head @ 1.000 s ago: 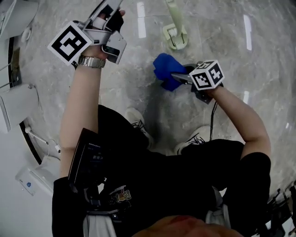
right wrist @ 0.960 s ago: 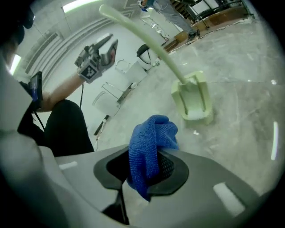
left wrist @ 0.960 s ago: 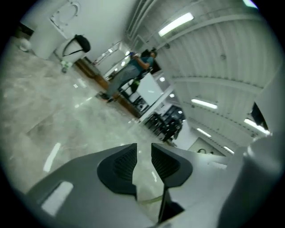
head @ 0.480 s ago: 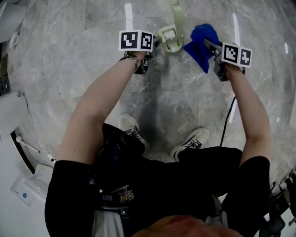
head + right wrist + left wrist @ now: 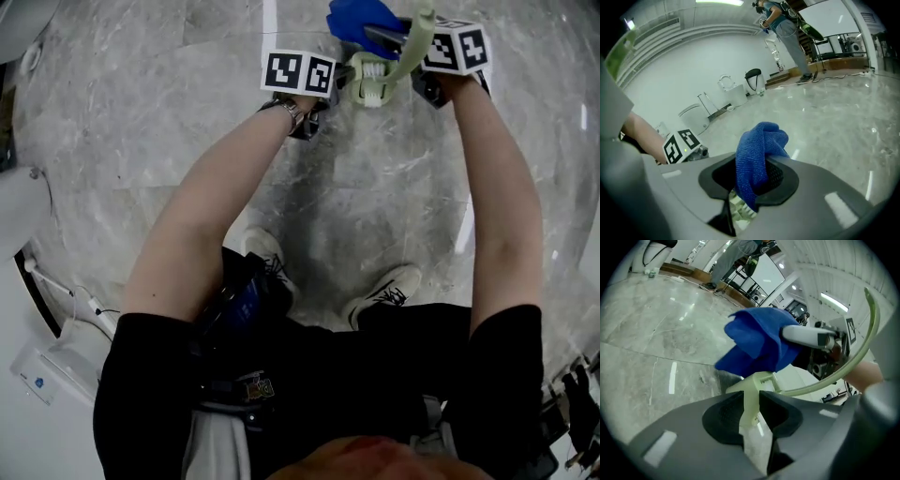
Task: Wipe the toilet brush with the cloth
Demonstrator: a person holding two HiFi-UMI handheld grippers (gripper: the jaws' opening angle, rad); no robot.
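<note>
The pale green toilet brush (image 5: 378,82) lies at the top of the head view, its curved handle (image 5: 418,37) arching toward the right gripper's marker cube. My left gripper (image 5: 342,80) has its pads on a flat green part of the brush (image 5: 751,401); its jaws are opening slightly with that part still pinched between them. The right gripper (image 5: 380,36) is shut on the blue cloth (image 5: 358,14), which hangs just past the brush. Seen from the left gripper view, the cloth (image 5: 757,341) bunches right behind the brush. In the right gripper view the cloth (image 5: 757,157) fills the jaws, with bristles (image 5: 740,211) below.
The floor is grey marble (image 5: 141,131). White toilets and fixtures (image 5: 19,211) line the left side, and more stand along the wall (image 5: 696,115). The person's shoes (image 5: 382,292) are below the brush. A person (image 5: 787,28) stands far off.
The left gripper came down from a raised position to the brush and took hold of it. The right gripper carried the blue cloth away from the body, up to the brush handle.
</note>
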